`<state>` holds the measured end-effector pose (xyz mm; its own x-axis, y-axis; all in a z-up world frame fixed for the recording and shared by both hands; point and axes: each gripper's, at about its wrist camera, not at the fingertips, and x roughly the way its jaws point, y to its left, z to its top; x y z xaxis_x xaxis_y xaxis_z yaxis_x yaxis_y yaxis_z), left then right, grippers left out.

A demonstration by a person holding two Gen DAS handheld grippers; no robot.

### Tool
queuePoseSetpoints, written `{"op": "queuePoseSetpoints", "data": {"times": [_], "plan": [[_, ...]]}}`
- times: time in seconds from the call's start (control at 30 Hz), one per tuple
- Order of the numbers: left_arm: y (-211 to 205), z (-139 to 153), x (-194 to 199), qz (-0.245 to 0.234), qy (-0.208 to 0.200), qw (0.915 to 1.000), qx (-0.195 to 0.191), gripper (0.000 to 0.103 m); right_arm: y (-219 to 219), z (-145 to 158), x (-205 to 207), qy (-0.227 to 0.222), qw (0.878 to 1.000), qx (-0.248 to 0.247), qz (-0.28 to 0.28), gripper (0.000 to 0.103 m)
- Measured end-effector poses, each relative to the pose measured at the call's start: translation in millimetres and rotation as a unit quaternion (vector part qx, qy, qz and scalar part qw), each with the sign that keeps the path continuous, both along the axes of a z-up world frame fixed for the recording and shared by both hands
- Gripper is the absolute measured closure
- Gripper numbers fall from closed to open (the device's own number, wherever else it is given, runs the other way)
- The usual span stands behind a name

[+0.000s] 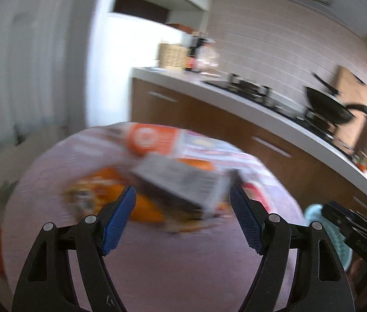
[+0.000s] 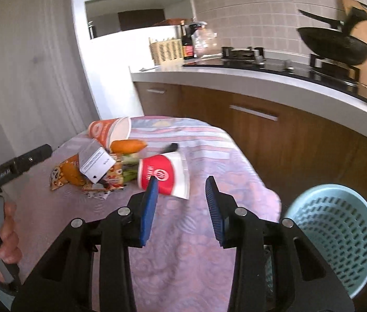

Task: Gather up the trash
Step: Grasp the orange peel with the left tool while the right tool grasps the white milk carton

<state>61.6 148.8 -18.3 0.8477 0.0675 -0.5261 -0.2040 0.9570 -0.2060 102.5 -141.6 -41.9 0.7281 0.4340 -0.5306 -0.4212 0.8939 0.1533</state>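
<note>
A heap of trash lies on a table under a lilac cloth (image 2: 209, 143): an orange paper cup (image 2: 108, 130) on its side, a red paper cup (image 2: 162, 176) on its side, a white box (image 2: 96, 165), an orange snack wrapper (image 2: 66, 174) and some greens (image 2: 128, 174). My right gripper (image 2: 182, 182) is open above the cloth, short of the red cup, with nothing between its pads. The left wrist view is blurred. My left gripper (image 1: 182, 192) stands wide open with the white box (image 1: 183, 182) just beyond its tips; the pads do not press on it.
A teal perforated basket (image 2: 339, 234) stands low at the table's right, also seen as the teal basket (image 1: 316, 218). Behind runs a white counter (image 2: 235, 74) over brown cabinets, with a wok (image 2: 334, 45), a hob, a dark bottle (image 2: 188, 43) and a wicker basket (image 2: 165, 49). A hand (image 2: 6, 234) grips the left tool's handle.
</note>
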Motion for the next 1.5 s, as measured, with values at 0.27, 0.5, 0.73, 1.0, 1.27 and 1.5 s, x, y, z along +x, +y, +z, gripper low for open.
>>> {"op": "queuePoseSetpoints", "data": {"times": [0.27,0.5,0.73,1.0,1.27,1.5], "plan": [[52,-35,17,0.031,0.062,0.9970,-0.033,0.032,45,-32,29,0.032,0.999,0.005,0.033,0.069],[64,-64,44,0.038,0.112,0.9891,-0.087,0.032,75,-29,39,0.035,0.996,-0.017,0.082,0.068],[62,-69,56,0.055,0.112,0.9893,-0.075,0.032,98,-21,41,0.038,0.992,-0.011,0.120,0.068],[67,-70,50,0.036,0.124,0.9892,-0.069,0.063,138,-12,36,0.024,0.985,-0.036,0.165,0.034],[86,-58,12,0.013,0.116,0.9903,-0.076,0.067,193,-18,48,-0.013,0.974,-0.126,0.186,0.017],[86,-53,4,0.000,0.106,0.9916,-0.074,0.067,206,-36,54,0.008,0.970,-0.160,0.180,0.037]]}}
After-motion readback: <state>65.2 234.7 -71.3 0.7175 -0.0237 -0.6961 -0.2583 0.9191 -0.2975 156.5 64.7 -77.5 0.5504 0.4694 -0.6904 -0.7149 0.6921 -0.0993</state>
